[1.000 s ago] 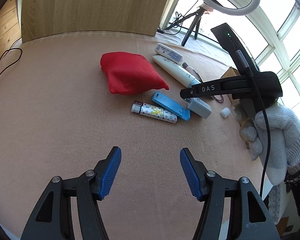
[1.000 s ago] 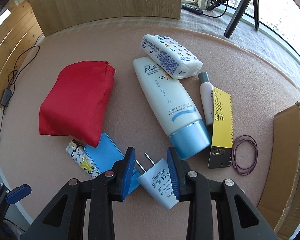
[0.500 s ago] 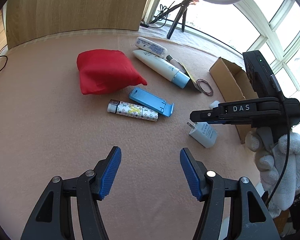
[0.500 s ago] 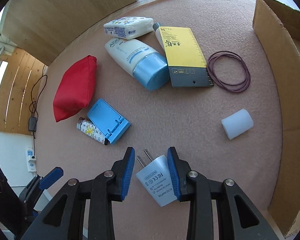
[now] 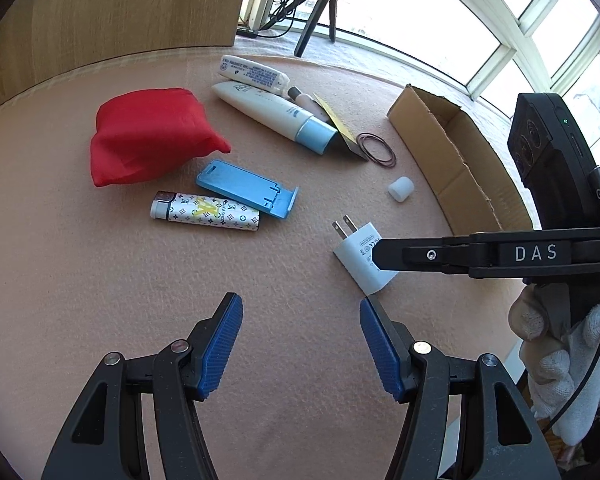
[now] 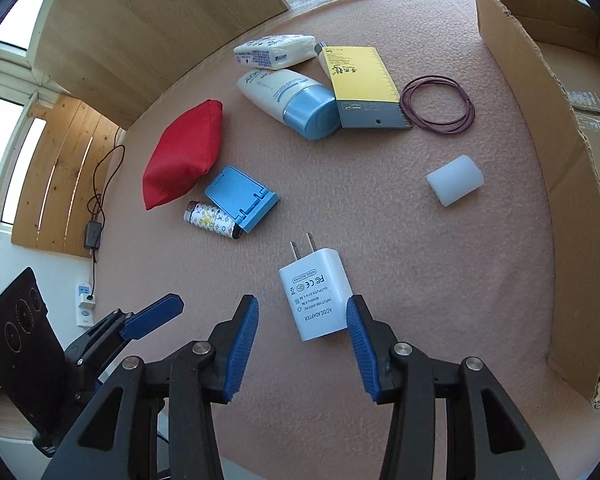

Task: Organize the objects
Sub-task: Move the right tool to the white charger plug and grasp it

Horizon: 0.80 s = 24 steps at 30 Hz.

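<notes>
A white plug adapter (image 6: 315, 295) lies flat on the pink mat, prongs pointing away, between the spread blue pads of my right gripper (image 6: 302, 346), which is open and no longer squeezes it. The left wrist view shows the same adapter (image 5: 360, 258) partly behind the right gripper's black arm (image 5: 488, 254). My left gripper (image 5: 300, 346) is open over bare mat, short of the adapter. Farther off lie a red pouch (image 6: 184, 158), a blue phone stand (image 6: 242, 198), a patterned lighter (image 6: 212, 220), a white tube with a blue cap (image 6: 290, 100) and a yellow card (image 6: 362, 84).
An open cardboard box (image 6: 560, 132) stands along the right side. A small white cylinder (image 6: 455, 180) and a loop of purple bands (image 6: 438, 105) lie near it. A tissue pack (image 6: 274, 52) sits at the back. A gloved hand (image 5: 556, 344) holds the right gripper.
The right gripper carried the adapter away from the other items toward the near side of the mat, set it down and opened. The left gripper stayed open and shifted slightly.
</notes>
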Each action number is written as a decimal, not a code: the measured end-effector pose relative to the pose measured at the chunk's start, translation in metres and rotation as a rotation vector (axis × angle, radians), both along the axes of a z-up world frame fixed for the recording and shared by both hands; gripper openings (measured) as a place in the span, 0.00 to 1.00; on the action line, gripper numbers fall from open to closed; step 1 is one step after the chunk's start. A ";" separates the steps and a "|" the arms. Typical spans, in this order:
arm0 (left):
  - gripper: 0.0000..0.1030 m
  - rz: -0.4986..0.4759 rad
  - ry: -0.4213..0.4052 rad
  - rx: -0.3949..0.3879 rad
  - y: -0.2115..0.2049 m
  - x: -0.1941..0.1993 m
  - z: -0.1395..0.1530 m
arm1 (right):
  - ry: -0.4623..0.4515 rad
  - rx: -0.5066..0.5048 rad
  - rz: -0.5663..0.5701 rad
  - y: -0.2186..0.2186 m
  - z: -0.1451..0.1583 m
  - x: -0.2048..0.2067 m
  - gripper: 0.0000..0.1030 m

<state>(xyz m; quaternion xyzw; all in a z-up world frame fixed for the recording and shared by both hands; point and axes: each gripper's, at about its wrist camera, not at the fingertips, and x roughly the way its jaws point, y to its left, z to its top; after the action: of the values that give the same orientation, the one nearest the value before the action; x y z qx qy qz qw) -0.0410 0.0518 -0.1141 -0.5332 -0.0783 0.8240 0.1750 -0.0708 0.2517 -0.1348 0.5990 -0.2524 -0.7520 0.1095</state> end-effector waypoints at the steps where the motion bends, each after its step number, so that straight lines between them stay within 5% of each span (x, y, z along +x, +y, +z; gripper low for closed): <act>1: 0.63 -0.005 -0.001 0.003 0.002 0.000 0.000 | 0.006 0.007 0.000 -0.001 0.000 0.000 0.41; 5: 0.63 -0.031 -0.010 0.025 0.014 -0.005 -0.003 | 0.036 0.080 0.003 -0.001 0.003 0.001 0.41; 19: 0.61 -0.086 -0.083 0.123 0.058 -0.026 -0.025 | 0.014 0.070 0.090 0.004 -0.008 -0.004 0.41; 24: 0.51 -0.090 -0.094 0.133 0.064 -0.029 -0.029 | 0.000 0.060 0.117 0.002 -0.012 -0.006 0.37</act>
<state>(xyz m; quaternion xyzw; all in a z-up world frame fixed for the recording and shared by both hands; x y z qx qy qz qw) -0.0698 0.1155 -0.1433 -0.5613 -0.1170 0.7824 0.2431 -0.0771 0.2532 -0.1465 0.6156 -0.1940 -0.7517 0.1353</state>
